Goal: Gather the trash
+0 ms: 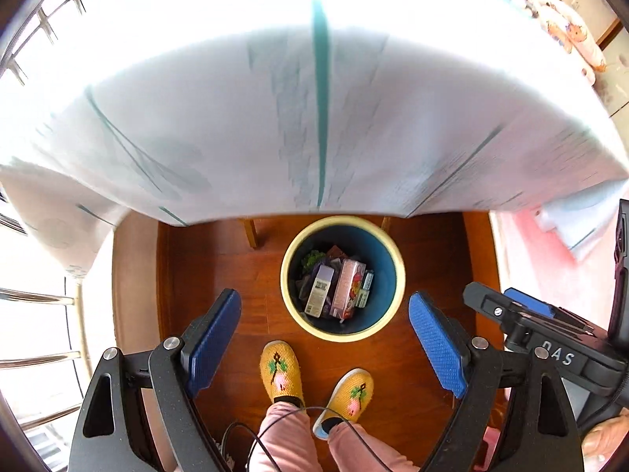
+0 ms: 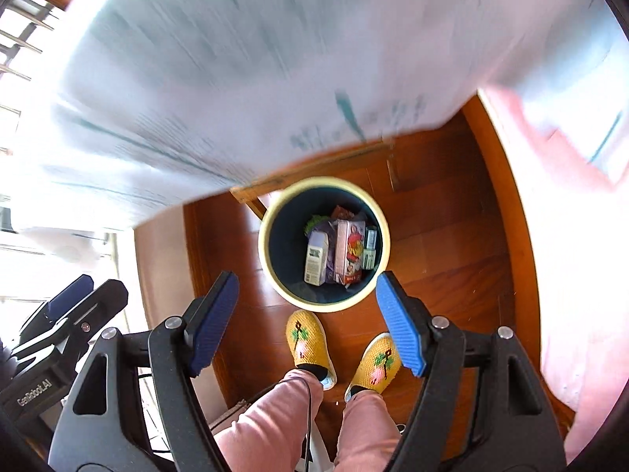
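A round bin (image 1: 389,259) (image 2: 275,232) with a cream rim and dark blue inside stands on the wooden floor below both grippers. Inside lie several pieces of trash: a pink carton (image 1: 346,287) (image 2: 350,251), a pale box (image 1: 320,291) (image 2: 316,259) and small green packets (image 1: 365,287) (image 2: 369,247). My left gripper (image 1: 324,320) hangs open above the bin, blue pads wide apart, nothing between them. My right gripper (image 2: 306,303) is also open and empty, high over the bin's near rim. The right gripper (image 1: 530,310) shows at the right in the left wrist view.
A table with a white cloth with teal lines (image 1: 314,98) (image 2: 236,78) overhangs the bin's far side. The person's yellow slippers (image 1: 281,369) (image 2: 310,338) and pink trouser legs stand just before the bin. A window grille (image 1: 39,314) is at the left, pink fabric (image 2: 570,275) at the right.
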Available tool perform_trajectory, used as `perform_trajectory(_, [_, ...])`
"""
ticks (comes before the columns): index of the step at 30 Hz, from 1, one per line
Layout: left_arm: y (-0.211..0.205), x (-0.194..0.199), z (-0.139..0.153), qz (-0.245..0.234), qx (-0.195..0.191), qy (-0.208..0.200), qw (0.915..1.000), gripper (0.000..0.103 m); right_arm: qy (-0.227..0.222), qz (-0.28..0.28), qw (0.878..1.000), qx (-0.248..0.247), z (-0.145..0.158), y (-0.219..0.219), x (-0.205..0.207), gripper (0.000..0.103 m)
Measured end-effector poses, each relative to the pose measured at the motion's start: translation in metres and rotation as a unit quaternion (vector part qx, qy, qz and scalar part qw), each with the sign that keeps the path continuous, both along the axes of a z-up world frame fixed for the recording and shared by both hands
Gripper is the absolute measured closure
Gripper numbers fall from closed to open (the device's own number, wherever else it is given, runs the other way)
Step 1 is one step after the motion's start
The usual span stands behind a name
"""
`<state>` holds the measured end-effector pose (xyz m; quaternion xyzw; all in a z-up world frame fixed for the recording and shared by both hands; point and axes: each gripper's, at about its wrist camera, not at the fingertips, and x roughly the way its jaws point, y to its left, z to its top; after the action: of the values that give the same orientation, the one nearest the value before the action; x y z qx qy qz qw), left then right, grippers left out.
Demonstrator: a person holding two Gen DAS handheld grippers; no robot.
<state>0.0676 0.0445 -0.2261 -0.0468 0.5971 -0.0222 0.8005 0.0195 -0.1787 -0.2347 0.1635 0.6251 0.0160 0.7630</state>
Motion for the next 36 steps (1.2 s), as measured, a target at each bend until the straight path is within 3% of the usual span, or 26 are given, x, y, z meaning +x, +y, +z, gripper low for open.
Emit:
perform_trajectory(15, [-0.007,-0.002,0.18,0.027,0.022,-0.094,0.9949,0.015,-0.108,0.028,0.993,-0.04,0.183,-0.007,0.01,0.032])
perform_trajectory(20, [-0.01,-0.007,0.222,0.039,0.029,-0.126,0.9909,0.015,-0.126,0.03,0.992,-0.014,0.232,-0.005,0.011,0.032])
perform_trajectory(27, [-0.005,-0.023,0.253,0.053,0.035,-0.154,0.9861,0.015,-0.179,0.052,0.982,-0.035,0.282,0.011,-0.004,0.032])
perform_trajectory(36, [0.002,-0.039,0.268,0.066,0.043,-0.171,0.9822,0.015,-0.199,0.066,0.977,-0.047,0.301,0.025,-0.012,0.032])
